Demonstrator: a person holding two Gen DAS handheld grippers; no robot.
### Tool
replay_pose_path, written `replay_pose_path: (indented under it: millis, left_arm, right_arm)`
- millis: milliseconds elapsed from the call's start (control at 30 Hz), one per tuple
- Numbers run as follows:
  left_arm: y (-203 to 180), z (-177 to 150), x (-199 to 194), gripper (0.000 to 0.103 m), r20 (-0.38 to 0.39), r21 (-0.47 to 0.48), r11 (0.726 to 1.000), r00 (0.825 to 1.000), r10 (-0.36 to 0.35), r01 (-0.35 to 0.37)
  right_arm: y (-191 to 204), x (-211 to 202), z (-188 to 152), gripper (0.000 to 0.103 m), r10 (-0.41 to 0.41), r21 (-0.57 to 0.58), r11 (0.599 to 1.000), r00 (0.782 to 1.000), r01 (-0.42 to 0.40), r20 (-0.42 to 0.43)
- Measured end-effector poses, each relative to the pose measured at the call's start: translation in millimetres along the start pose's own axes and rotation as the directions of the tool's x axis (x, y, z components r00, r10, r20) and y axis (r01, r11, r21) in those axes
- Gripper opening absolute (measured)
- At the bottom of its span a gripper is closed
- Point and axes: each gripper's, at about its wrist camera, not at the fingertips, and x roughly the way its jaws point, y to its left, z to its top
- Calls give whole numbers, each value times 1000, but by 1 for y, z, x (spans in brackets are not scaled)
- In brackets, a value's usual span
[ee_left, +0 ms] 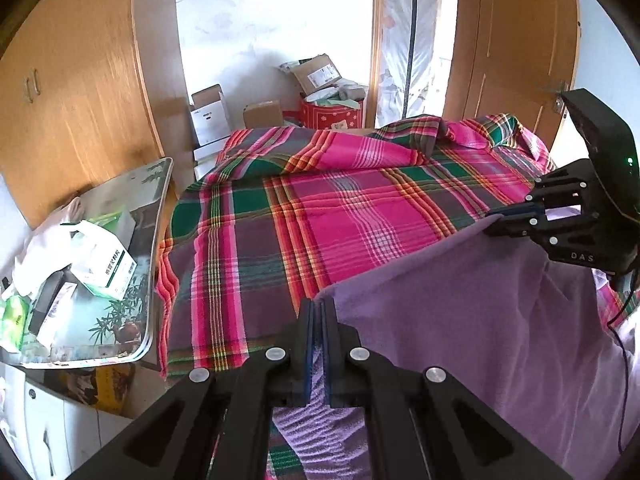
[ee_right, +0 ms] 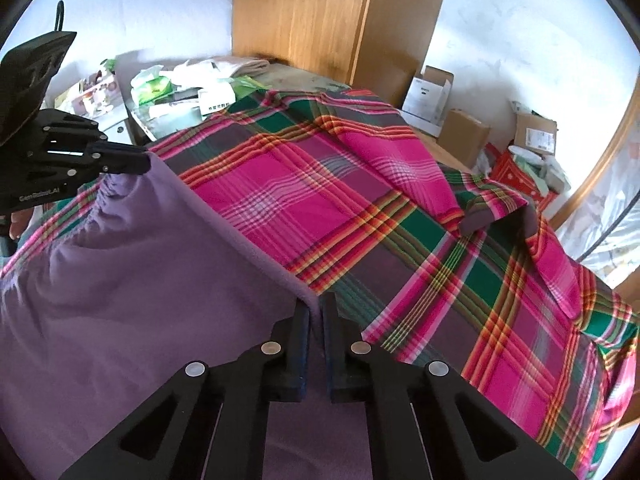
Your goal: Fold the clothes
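Left wrist view, both claws, left gripper (ee_left: 319, 312) and right gripper (ee_right: 316, 308), pinching purple cloth (ee_left: 460, 320) over plaid bedspread (ee_left: 320, 208), wardrobe (ee_left: 72, 92) at ten o'clock, cluttered table (ee_left: 156, 184) at nine.

Plain purple fabric garment (ee_left: 460, 320); pink, green and orange plaid bedsheet (ee_left: 320, 208); black plastic grippers, blue pads (ee_left: 308, 344).

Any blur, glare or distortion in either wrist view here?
Left wrist: sharp, strong fisheye bending the wardrobe, window blown out. Right wrist: sharp on the purple cloth, daylight washing out the wall, dark vignette at the corners.
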Motion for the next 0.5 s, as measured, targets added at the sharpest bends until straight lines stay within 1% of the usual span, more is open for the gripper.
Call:
replay_pose_path:
  millis: [500]
  left_arm:
    - [-15,-4,-40,3,34,27,999,999,29,-30]
  right_arm:
    - [29,-54,-12,5,-26,6,1000,998,26,50]
